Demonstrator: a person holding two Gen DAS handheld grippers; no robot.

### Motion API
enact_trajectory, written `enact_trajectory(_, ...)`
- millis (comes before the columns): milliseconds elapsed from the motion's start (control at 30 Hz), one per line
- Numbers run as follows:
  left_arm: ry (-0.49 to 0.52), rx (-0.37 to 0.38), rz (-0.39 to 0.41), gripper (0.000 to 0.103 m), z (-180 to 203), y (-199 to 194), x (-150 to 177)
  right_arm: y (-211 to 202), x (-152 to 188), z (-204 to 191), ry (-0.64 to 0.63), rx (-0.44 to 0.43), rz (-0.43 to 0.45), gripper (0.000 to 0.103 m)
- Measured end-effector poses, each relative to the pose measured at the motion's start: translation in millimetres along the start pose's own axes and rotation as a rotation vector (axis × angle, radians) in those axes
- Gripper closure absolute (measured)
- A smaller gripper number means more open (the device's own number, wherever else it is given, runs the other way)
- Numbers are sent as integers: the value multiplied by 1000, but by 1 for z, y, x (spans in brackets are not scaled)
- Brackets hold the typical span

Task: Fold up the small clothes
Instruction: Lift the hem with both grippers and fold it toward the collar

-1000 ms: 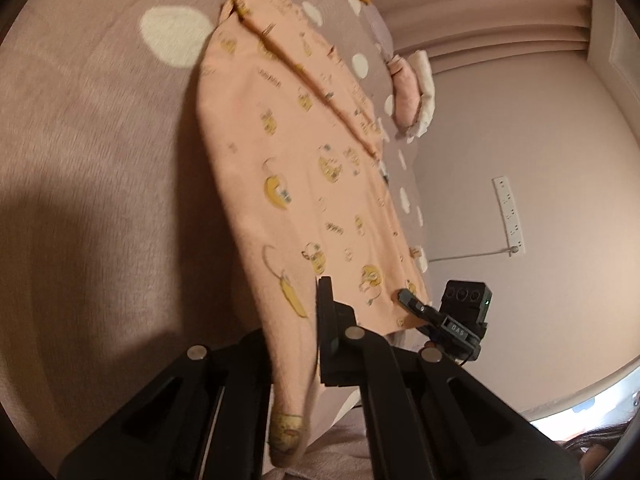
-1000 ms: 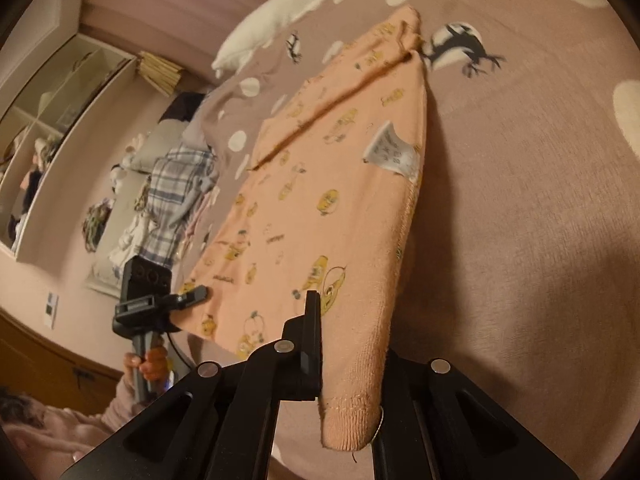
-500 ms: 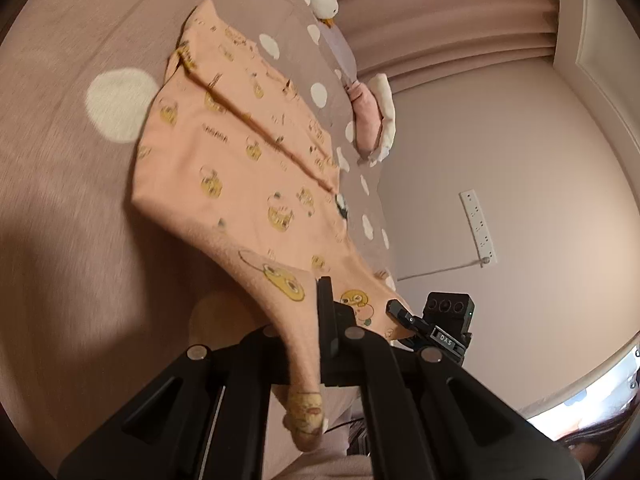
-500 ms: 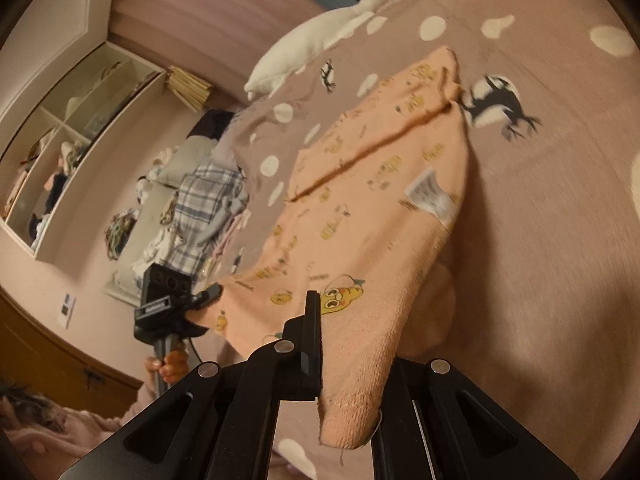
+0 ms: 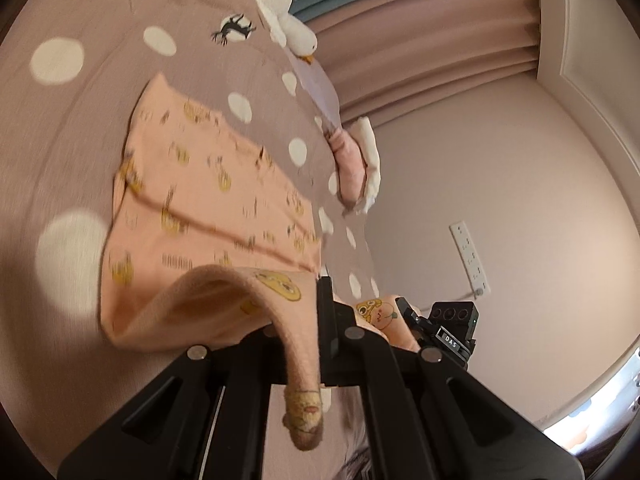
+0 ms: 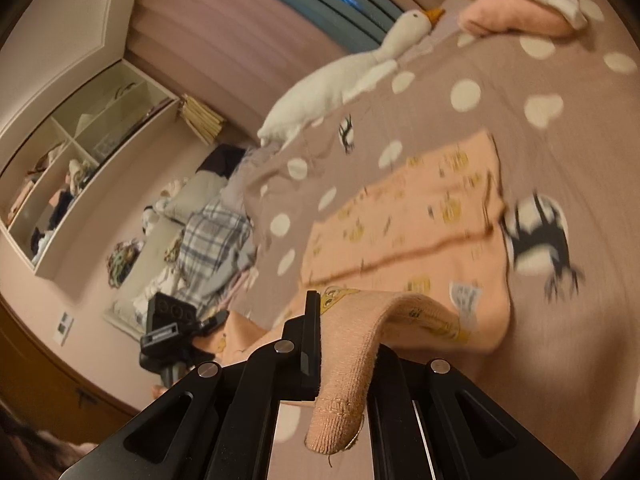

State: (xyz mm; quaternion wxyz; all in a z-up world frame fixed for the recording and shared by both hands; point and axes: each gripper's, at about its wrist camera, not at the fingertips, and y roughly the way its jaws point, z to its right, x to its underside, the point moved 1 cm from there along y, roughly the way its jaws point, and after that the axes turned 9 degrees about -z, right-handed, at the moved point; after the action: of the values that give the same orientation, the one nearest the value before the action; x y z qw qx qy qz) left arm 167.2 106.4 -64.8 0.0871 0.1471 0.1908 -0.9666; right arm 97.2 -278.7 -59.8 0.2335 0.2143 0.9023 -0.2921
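both jaws pinch the peach garment's near edge

our left gripper (image 5: 316,344) and right gripper (image 6: 340,360) each clamp tight on a near corner of the peach knit garment with yellow cartoon prints (image 5: 208,208), lifting that edge so it curls over. the rest lies flat on the mauve bedspread with white polka dots (image 5: 56,56). beyond it rests a white plush goose (image 6: 340,80), near folded pink and white cloths (image 6: 520,12).
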Motion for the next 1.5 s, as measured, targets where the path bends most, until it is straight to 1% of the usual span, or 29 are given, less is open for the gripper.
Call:
enact_trajectory(133,-9,10,32,103,-6,5,-31,13,-28,7,3,16,17,98)
enact_trajectory(233,-30,2,45,103,-15,13,-54,23,-48,14,6,27,27,98)
enact_trajectory(467,-63,-38,91,103,-35,28,-106,52,-96,37,59,51,37,98)
enact_trajectory(533,-78,-63,103,103,-44,32,-118,59,-107,46,88,64,36,98)
enact_trajectory(700,-125,-113,107,103,-64,47,-142,81,-127,72,159,134,17,98)
enact_trajectory(767,-143,-139,101,103,-73,53,-147,89,-131,82,183,146,-4,98)
enact_trajectory(833,-160,-164,82,103,-81,59,-150,96,-134,90,199,163,-24,98)
enact_trajectory(933,-186,-209,41,103,-92,68,-153,106,-135,101,221,196,-80,98)
enact_trajectory(1000,-218,-209,12,103,-101,72,-156,111,-133,109,250,200,-136,98)
enact_trajectory(1067,-266,-192,4,103,-109,73,-161,112,-133,116,279,194,-162,98)
enact_trajectory(1100,-298,-182,2,102,-113,74,-165,112,-134,121,311,178,-172,98)
enact_trajectory(1133,-322,-179,3,100,-115,74,-168,113,-136,125,337,159,-177,98)
enact_trajectory(1167,-345,-174,3,92,-119,76,-173,113,-138,131,381,132,-185,96)
enact_trajectory(1200,-368,-171,11,87,-122,76,-178,112,-140,138,430,104,-181,91)
enact_trajectory(1233,-390,-173,29,74,-124,74,-181,113,-143,140,448,95,-176,87)
enact_trajectory(1267,-425,-165,62,59,-129,71,-184,112,-145,144,475,82,-170,75)
enact_trajectory(1300,-459,-157,97,52,-133,67,-187,112,-147,149,517,54,-160,61)
enact_trajectory(1333,-496,-147,142,47,-138,61,-189,112,-149,154,556,25,-146,55)
enact_trajectory(1367,-521,-143,171,47,-142,56,-191,110,-150,159,593,-12,-121,52)
enact_trajectory(1400,-525,-154,178,47,-144,52,-193,106,-152,164,622,-43,-81,52)
enact_trajectory(1433,-513,-183,186,47,-142,49,-195,105,-154,165,629,-44,-63,52)
enact_trajectory(1500,-461,-245,201,47,-135,40,-200,93,-157,167,624,-25,6,52)
